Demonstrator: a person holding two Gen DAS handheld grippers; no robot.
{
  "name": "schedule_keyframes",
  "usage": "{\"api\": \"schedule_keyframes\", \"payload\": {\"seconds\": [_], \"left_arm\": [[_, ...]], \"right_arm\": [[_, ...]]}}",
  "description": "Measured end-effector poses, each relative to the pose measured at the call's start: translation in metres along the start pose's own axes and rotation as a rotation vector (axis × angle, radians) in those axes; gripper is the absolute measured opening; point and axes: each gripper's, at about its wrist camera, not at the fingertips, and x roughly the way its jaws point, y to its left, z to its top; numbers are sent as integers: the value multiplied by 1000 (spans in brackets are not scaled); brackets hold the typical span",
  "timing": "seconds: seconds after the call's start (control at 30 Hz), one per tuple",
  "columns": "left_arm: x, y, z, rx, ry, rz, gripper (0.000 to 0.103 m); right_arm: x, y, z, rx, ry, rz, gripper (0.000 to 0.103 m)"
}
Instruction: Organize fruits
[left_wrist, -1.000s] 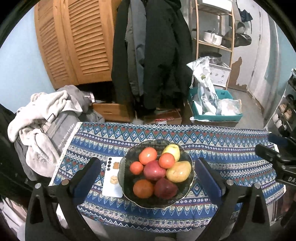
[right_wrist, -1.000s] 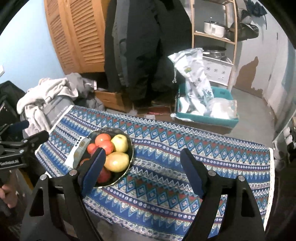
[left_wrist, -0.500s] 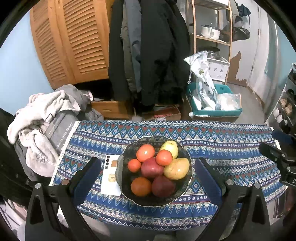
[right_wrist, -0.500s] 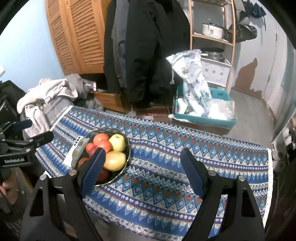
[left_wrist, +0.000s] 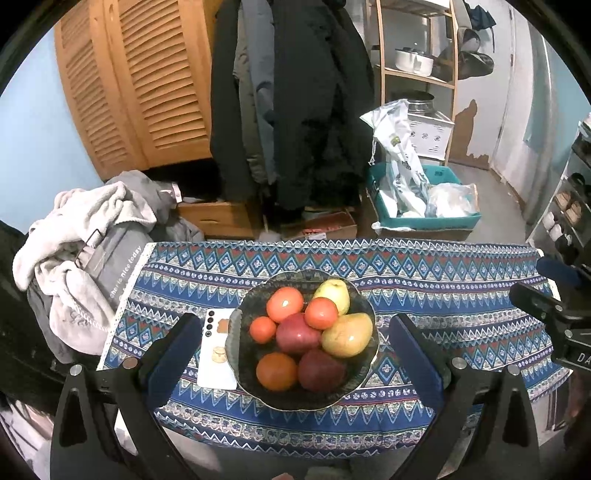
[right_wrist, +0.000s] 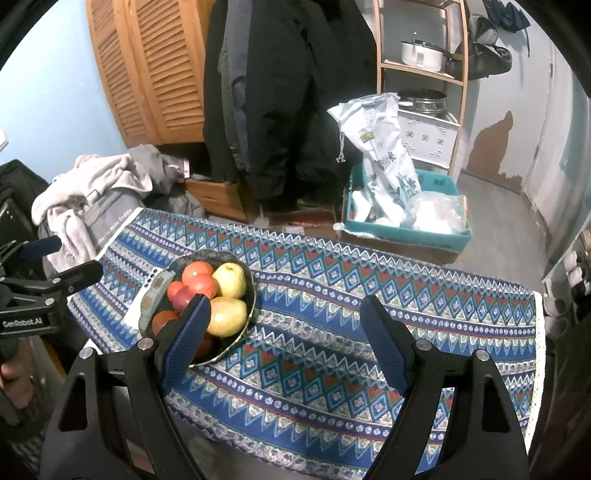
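My left hand-held gripper (left_wrist: 291, 354) hangs released, its jaws spread to either side of the dark fruit bowl (left_wrist: 364, 371) straight ahead and below it. The bowl holds tomatoes, red apples, a pear (left_wrist: 334, 293) and a yellow mango (left_wrist: 347, 334) whose long axis runs slantwise towards the right rim. A white phone (left_wrist: 216, 350) lies touching the bowl's left side. My right hand-held gripper (right_wrist: 284, 332) is also released and empty, with the bowl off to its left, so I judge the left one nearer. The counter's blue patterned cloth (right_wrist: 332, 314) is bare to the right. Behind are coats and shelves.
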Motion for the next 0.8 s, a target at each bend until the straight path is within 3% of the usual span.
{"api": "schedule_keyframes", "payload": {"seconds": [0.8], "left_arm": [[-3, -7, -3, 20, -9, 20, 102]], "right_arm": [[-1, -1, -1, 5, 6, -8, 82]]}}
